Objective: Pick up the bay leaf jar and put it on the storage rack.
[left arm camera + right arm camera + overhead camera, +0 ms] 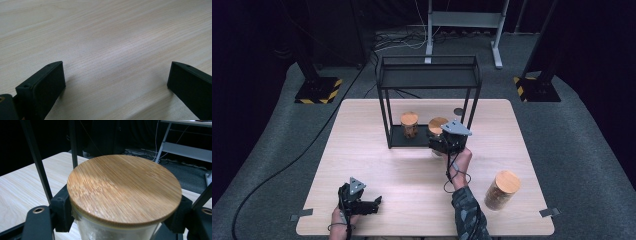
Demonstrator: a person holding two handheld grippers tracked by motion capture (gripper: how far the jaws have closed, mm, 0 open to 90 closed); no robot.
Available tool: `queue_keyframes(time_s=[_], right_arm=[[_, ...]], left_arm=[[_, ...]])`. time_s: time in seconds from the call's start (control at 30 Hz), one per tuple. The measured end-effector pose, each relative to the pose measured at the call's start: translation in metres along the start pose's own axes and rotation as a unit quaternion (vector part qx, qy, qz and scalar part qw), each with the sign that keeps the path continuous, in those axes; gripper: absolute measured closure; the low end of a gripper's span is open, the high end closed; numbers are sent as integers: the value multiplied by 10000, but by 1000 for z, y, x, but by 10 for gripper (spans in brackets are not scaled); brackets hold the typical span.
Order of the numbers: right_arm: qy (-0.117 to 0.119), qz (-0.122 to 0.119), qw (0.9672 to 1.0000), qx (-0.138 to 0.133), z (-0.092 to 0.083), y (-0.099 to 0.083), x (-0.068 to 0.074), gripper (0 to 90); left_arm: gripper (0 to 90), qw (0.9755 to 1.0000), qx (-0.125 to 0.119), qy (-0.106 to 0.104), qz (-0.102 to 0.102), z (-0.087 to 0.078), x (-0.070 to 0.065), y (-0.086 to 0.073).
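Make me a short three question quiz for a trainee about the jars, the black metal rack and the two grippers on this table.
1. True or false: the right gripper is shut on a clear glass jar with a round bamboo lid.
2. How many bamboo-lidded jars are on the light wooden table, counting the held one?
3. Where is the left gripper? A: inside the black metal wire rack. B: near the table's front edge, jaws open, holding nothing. C: on the lone jar at the right.

Key: 1 true; 2 three; 3 B.
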State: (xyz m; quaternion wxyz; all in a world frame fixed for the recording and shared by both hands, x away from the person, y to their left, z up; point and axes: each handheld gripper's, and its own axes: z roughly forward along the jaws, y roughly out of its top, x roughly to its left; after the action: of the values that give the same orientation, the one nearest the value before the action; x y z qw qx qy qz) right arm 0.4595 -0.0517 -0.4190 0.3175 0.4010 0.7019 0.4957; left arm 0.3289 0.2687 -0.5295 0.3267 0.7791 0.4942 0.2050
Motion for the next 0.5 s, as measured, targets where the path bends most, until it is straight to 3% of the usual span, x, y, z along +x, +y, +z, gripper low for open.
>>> queue_keyframes(time_s=[0.5], right_arm=[[29,-128,9999,51,15,3,1,251]], left_arm=[[6,10000,0,0,2,0,0,0]])
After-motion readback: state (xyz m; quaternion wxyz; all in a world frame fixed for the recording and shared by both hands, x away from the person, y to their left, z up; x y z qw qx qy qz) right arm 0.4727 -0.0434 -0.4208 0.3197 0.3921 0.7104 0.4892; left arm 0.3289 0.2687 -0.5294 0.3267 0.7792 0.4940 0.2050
